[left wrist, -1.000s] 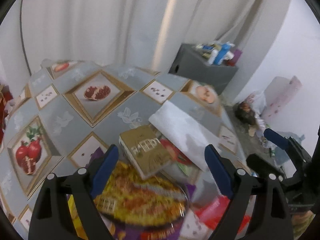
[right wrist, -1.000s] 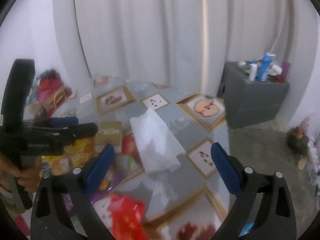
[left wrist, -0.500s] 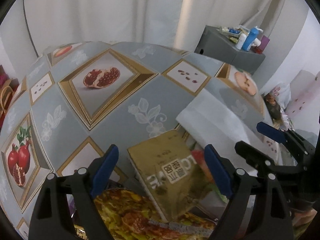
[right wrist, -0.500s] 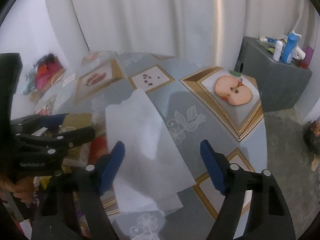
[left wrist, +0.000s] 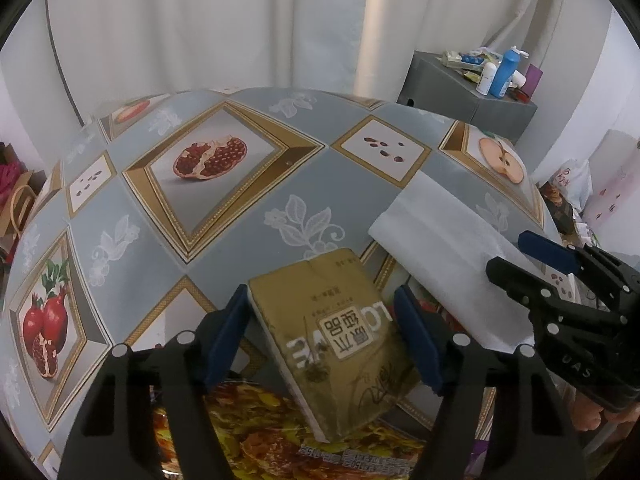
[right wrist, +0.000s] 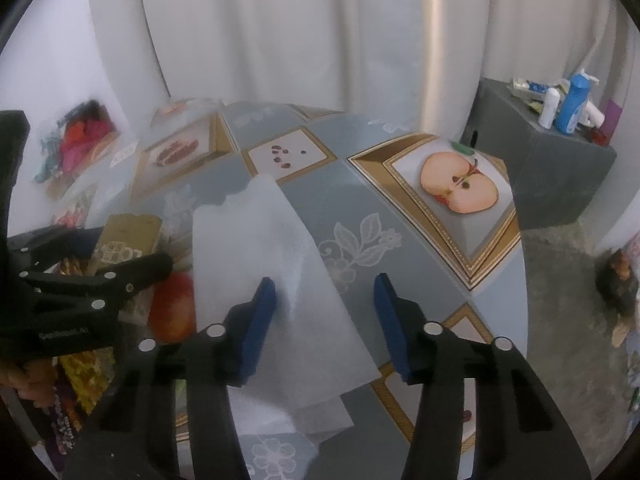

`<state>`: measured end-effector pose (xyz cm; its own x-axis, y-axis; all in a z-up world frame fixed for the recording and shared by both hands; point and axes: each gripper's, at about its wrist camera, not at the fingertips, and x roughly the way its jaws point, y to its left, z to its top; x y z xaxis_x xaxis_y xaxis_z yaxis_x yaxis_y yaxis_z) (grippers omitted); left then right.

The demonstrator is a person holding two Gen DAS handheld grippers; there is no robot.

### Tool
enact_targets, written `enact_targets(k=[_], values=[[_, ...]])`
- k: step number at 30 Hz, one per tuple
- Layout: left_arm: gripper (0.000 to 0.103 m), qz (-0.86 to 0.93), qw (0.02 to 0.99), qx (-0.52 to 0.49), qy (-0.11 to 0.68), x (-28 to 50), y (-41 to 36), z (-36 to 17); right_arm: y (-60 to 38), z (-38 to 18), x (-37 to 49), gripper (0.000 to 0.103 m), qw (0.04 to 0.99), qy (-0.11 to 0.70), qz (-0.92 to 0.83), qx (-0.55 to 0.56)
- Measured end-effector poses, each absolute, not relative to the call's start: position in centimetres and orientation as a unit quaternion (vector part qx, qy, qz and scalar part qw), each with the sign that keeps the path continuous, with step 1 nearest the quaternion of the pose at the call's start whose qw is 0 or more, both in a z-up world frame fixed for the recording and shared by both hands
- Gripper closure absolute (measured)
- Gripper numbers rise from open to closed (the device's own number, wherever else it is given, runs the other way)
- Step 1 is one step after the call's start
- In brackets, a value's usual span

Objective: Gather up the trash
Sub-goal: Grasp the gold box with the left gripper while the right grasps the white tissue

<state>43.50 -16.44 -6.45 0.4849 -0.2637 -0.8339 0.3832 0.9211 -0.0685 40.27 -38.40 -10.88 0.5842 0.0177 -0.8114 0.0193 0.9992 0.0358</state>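
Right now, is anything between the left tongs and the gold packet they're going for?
Nothing visible. The left tongs already straddle the gold packet, one blue pad at each side, jaws open. The packet lies tilted on a yellow snack wrapper; the white tissue sheet lies off to its right.

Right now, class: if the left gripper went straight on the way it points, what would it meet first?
The gold paper box. It already lies between the open left gripper fingers, tilted over a yellow snack packet. Beyond it comes only the fruit-print tablecloth; exact depth is unclear.
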Motion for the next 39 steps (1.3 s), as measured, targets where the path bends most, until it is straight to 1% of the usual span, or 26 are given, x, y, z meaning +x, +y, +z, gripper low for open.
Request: enact_targets(k=[4,6,9,11,14,24,39], values=[[0.034,-0.187,0.861,0.063,0.469,43.5,-16.4,-6.4,-38.4,-10.9,40.4,0.071,0.89,0.456,-0.001,0.015],[0.035,-0.186,0.861,0.059,0.47,43.5,-16.3,-6.4,-38.4,-10.9,40.4,0.081,0.89,0.456,0.0,0.015],[0.036,-0.185,0.861,0.056,0.47,43.4,-16.2,-6.3,-38.4,-11.0,40.4,0.091,0.89,0.456,0.002,0.019],[0.037,-0.185,0.861,0.052,0.471,43.4,-16.1,-6.2,-38.5,-11.0,40.4,0.096,0.89,0.456,0.003,0.023],[0.038,-0.185,0.861,0.048,0.47,43.5,-16.0,-6.1,-38.5,-10.9,40.5,0.101,0.89,0.456,0.001,0.027],[0.038,-0.191,0.87,0.043,0.453,43.0,-15.8,-4.6,-38.7,-10.1,40.2,0.103,0.895,0.444,0.0,0.036],[0.039,-0.205,0.886,0.032,0.414,40.9,-14.9,-0.1,-38.9,-5.4,38.1,0.103,0.915,0.401,-0.007,0.042]])
